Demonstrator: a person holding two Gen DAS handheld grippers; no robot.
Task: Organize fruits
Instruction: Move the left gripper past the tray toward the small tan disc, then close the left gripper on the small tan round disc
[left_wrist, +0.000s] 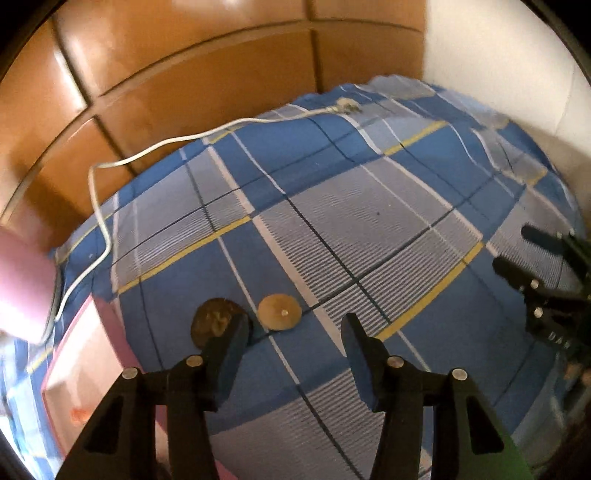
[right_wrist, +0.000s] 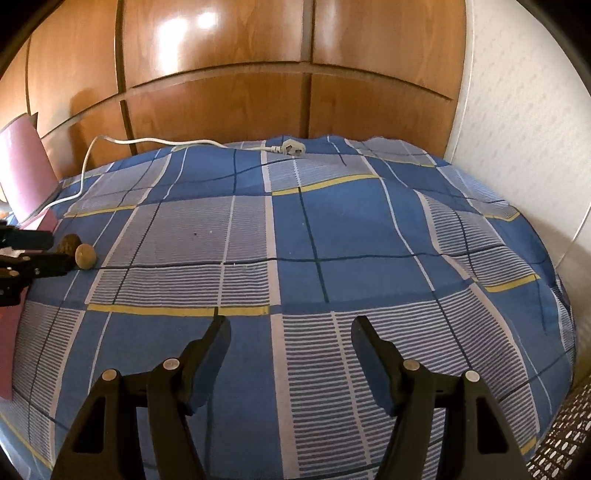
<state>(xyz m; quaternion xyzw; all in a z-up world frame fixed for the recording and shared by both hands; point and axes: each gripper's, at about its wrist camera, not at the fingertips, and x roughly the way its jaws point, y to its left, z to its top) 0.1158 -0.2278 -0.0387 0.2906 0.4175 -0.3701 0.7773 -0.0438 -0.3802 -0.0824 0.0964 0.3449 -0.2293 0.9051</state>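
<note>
left gripper (left_wrist: 295, 332): jaws spread, nothing between them, above the bed (left_wrist: 369, 229) | dark fruit (left_wrist: 218, 321) and pale round fruit (left_wrist: 279, 312): side by side on the bed, near its left edge | pink box (left_wrist: 85, 362): left of the fruits | right gripper (right_wrist: 290, 334): jaws spread, empty.

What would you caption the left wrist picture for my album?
Open left gripper hovers over two round fruits on a blue checked bedspread.
</note>
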